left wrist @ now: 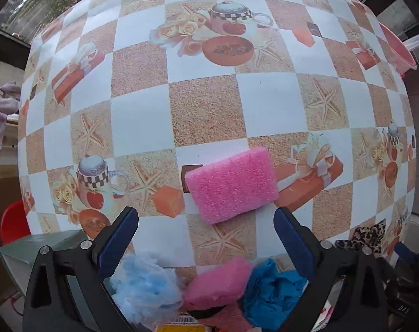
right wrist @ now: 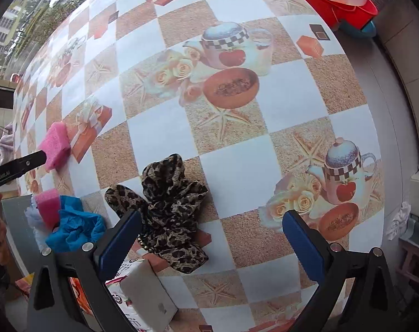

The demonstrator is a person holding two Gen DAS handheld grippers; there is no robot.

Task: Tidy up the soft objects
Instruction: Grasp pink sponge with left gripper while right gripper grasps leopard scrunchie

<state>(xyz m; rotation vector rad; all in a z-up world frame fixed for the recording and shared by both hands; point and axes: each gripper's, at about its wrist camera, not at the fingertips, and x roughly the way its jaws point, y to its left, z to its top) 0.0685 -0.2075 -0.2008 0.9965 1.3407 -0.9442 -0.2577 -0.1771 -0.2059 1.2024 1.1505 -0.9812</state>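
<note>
Hovering left gripper (left wrist: 206, 218) spread wide, nothing held, behind pink sponge (left wrist: 231, 184); right gripper (right wrist: 212, 228) likewise agape over leopard-print scarf (right wrist: 168, 207).

Both grippers, left gripper (left wrist: 206, 221) and right gripper (right wrist: 211, 225), have black angular frames, blue finger pads (right wrist: 120, 242), and silver round screws.

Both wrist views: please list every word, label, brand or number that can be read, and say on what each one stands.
"DAS": embossed on a black object at the lower right edge of the left wrist view; faint, so uncertain.
White lettering on the left gripper arm in the right wrist view: too blurred to read.
Red and black print on the white packaging under the right gripper: partly hidden, unreadable.
</note>
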